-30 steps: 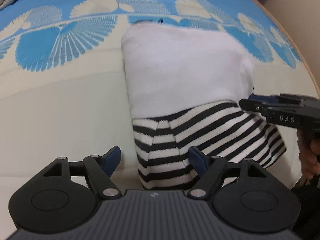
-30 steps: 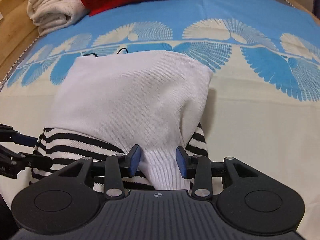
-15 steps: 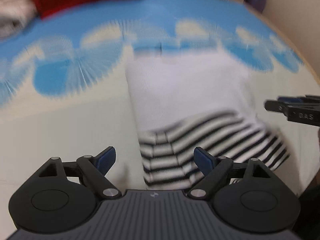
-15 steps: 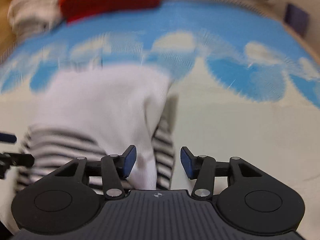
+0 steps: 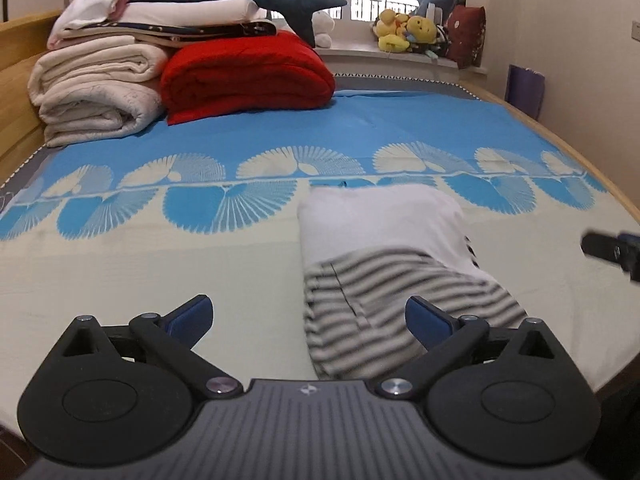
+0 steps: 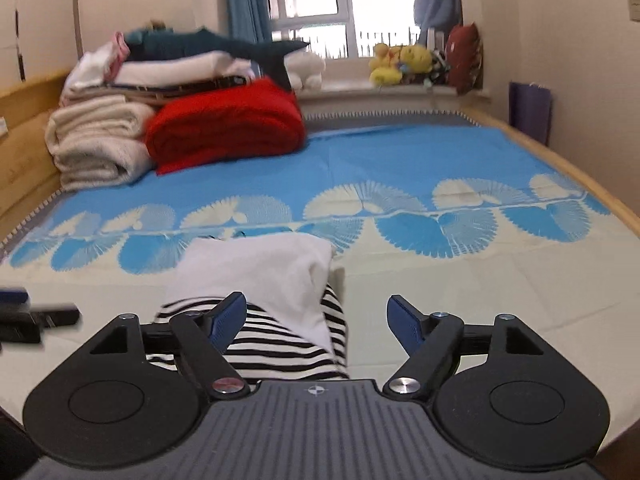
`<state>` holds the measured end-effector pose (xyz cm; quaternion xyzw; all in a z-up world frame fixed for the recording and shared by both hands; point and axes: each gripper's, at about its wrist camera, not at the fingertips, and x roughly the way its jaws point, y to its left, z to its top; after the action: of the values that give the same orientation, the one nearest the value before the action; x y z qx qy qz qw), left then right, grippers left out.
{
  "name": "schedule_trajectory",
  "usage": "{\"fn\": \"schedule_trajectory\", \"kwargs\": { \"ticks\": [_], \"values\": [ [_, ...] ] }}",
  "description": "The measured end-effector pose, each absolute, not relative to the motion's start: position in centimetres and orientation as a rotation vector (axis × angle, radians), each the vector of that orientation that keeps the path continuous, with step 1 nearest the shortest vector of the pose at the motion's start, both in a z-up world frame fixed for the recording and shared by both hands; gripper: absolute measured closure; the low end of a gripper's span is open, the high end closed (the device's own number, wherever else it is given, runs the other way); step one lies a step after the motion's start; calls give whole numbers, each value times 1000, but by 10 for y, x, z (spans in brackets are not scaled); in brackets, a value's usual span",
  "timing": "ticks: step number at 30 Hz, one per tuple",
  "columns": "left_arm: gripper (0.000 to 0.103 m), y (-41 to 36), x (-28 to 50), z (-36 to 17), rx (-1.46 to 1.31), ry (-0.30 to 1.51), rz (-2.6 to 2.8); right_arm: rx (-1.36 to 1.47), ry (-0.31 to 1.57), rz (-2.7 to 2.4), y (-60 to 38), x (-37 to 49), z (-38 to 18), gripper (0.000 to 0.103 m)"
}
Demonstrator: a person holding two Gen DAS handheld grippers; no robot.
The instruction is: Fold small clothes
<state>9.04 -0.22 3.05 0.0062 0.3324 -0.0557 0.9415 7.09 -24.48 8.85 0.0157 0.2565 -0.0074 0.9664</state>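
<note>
Garment [image 5: 384, 256] lies folded at the bed's [image 5: 120, 280] near edge; both tongs [image 5: 308, 316] [image 6: 316, 318] open, empty; fold looks done.

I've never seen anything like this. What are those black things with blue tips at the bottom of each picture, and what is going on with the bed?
No robot here: a person holds a hand-held gripper in each hand, each with a camera looking along its two blue-tipped fingers. One picture is from the left hand-held gripper, the other from the right hand-held gripper. Both are open and hold nothing. On the bedspread lies a folded white and striped garment. Farther back sit a red blanket and stacked cream blankets.
</note>
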Motion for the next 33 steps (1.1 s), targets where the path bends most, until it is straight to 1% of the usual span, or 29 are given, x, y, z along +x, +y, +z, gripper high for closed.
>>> {"fn": "schedule_trajectory", "kwargs": {
  "ticks": [2, 6, 9, 12, 15, 33],
  "values": [
    [1, -9, 73, 21, 15, 673, -112, 21, 510, -23, -240, 57, 86, 19],
    [1, -22, 62, 11, -3, 700, -131, 4, 579, -16, -229, 49, 72, 19],
    [1, -25, 57, 11, -19, 695, -132, -85, 562, 13, -213, 46, 70, 19],
    [1, -22, 51, 12, -61, 702, -119, -101, 563, 29, -205, 46, 68, 19],
    [1, -18, 51, 10, -100, 720, -111, -97, 569, 50, -201, 46, 68, 19],
    [1, -22, 65, 1, -86, 706, -105, -142, 583, 75, -187, 48, 61, 19]
  ]
}}
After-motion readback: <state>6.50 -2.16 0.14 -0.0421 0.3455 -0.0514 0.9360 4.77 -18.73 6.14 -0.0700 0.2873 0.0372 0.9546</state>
